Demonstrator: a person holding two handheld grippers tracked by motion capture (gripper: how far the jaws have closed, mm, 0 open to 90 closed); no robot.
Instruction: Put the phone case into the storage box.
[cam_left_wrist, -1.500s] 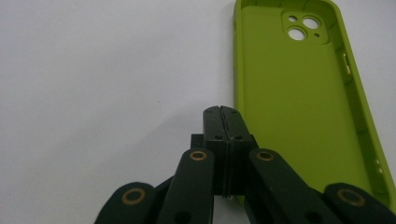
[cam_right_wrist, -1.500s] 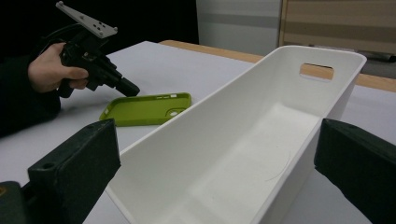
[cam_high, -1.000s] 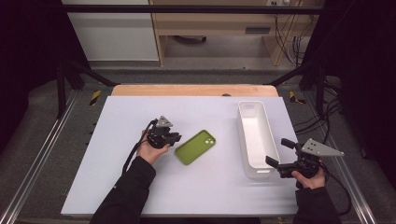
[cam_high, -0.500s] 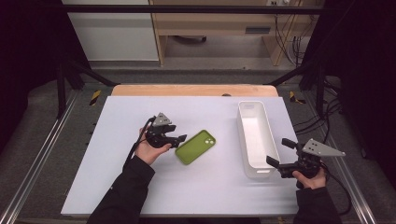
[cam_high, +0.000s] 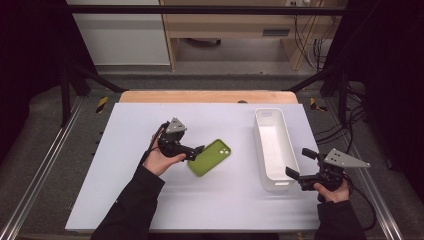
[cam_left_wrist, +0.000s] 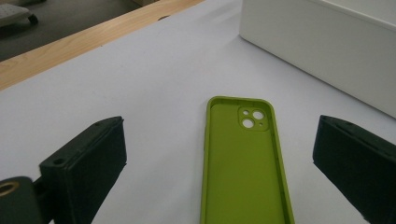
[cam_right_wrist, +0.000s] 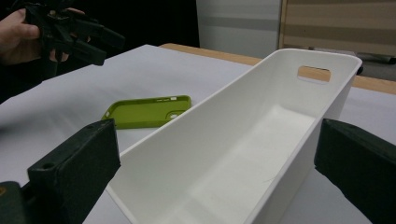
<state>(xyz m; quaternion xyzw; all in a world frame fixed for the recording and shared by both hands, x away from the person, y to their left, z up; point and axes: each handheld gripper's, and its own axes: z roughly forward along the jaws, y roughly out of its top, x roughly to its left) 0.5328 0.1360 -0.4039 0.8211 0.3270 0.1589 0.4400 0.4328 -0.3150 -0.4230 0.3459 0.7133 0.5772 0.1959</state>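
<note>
**Left gripper poised to pick up a green phone case**

On the left half of a white table (cam_high: 125, 200), a person's left hand holds the left gripper (cam_high: 199, 150) just beside a green case (cam_high: 210, 157). Its jaws have just been opening and now stand spread wide, with nothing pinched. From the left gripper view, the case (cam_left_wrist: 245, 168) lies flat between and beyond the two black jaws, hollow side up, camera cutout at the far end. The pads do not touch it.

Right of the case, and apart from it, sits a long white bin (cam_high: 272, 145), empty, with a handle slot in its far end wall.

At the far right, the right gripper (cam_high: 300, 165) hovers at the bin's near end. Its jaws are spread too, the near end of the bin (cam_right_wrist: 224, 154) standing between them without contact.

The step in hand looks like a grasp on the case, probably to move it to the bin. To do it well, the left gripper should straddle the case's long sides evenly, one pad on each rim. It should come low enough that the pads meet the thin walls rather than skim over them. The case is soft and shallow, so a slow, centred squeeze suits it; an off-centre pinch may flip or bend it. The right gripper could steady the bin.
</note>
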